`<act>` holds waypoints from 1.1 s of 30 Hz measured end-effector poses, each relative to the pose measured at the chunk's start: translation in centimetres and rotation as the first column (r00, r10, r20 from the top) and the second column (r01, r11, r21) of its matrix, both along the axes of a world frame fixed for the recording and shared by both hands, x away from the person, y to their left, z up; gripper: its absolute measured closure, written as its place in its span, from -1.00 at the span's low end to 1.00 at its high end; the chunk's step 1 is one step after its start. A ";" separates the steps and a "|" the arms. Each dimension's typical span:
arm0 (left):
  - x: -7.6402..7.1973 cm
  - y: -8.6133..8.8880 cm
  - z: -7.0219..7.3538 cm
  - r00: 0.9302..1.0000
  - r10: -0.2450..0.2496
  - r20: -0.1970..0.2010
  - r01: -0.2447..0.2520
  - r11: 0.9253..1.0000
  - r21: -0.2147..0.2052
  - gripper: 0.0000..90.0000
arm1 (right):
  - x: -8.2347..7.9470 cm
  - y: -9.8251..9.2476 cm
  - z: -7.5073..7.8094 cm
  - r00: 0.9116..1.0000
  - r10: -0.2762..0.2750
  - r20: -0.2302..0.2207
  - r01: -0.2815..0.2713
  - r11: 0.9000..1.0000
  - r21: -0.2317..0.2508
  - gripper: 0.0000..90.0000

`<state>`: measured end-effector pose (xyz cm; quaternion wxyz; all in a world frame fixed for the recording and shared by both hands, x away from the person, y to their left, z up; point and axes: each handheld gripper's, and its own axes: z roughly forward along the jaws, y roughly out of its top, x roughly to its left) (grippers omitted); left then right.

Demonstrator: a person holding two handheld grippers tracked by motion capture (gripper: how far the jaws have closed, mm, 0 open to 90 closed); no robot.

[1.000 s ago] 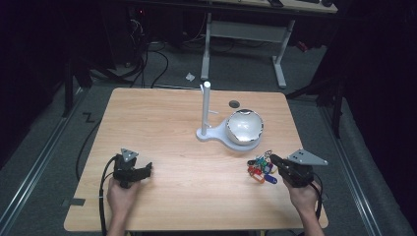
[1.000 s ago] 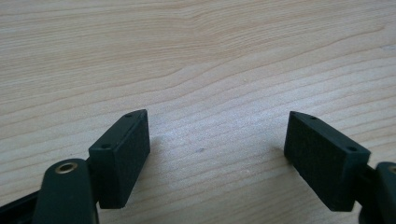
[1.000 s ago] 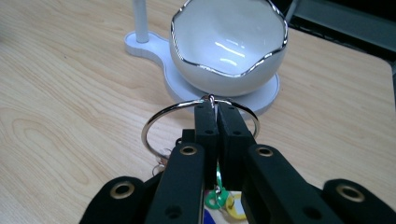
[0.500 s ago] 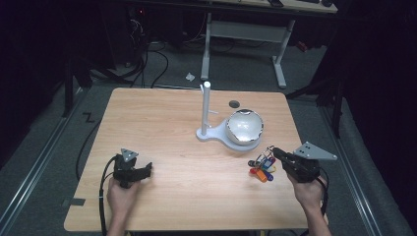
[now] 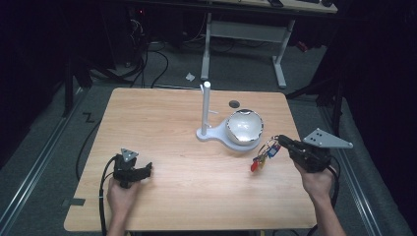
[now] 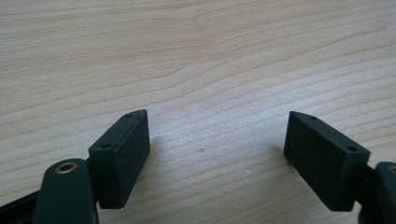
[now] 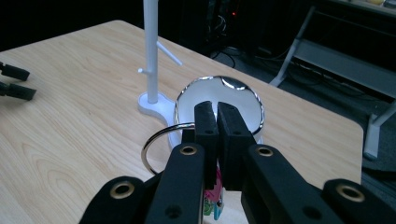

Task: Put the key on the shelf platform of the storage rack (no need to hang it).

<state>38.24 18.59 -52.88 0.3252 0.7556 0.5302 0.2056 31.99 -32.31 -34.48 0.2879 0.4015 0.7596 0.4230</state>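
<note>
One key ring (image 5: 269, 146) with coloured tags hanging from it is pinched between the fingers of the right gripper (image 5: 284, 142), at about four o'clock on the counter (image 5: 162, 118), clear of the wood. In the right gripper view the metal loop of the key ring (image 7: 159, 140) juts out at nine o'clock from the pressed-together fingers (image 7: 206, 123), and pink and blue tags dangle beneath them. At least three tags show in the high view: a red one lowest, a yellow one and a blue one above it; the exact count is too small to tell.

Just beyond the ring, toward eleven o'clock from it, stands one shiny silver bowl (image 5: 244, 126), seated on the flat foot of one white stand (image 5: 207, 110) with an upright post and a short side peg. A single small dark disc (image 5: 234, 103) lies on the counter behind the bowl, at twelve o'clock from it.

Well apart, at about eight o'clock on the counter, the left gripper (image 5: 145, 169) rests low over the wood, its two fingers (image 6: 122, 154) spread wide with bare wood between them.

Against a second earlier, the right gripper has risen and the key ring, then low at the counter surface, now hangs free beneath it. The left gripper has kept its place. Bowl, stand and disc lie as before.
</note>
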 end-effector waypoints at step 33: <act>0.0 0.1 0.0 1.000 0.000 -0.001 0.000 1.000 -0.006 -0.49 | 5.9 1.8 7.5 0.998 0.056 -0.027 -0.056 0.998 0.008 0.96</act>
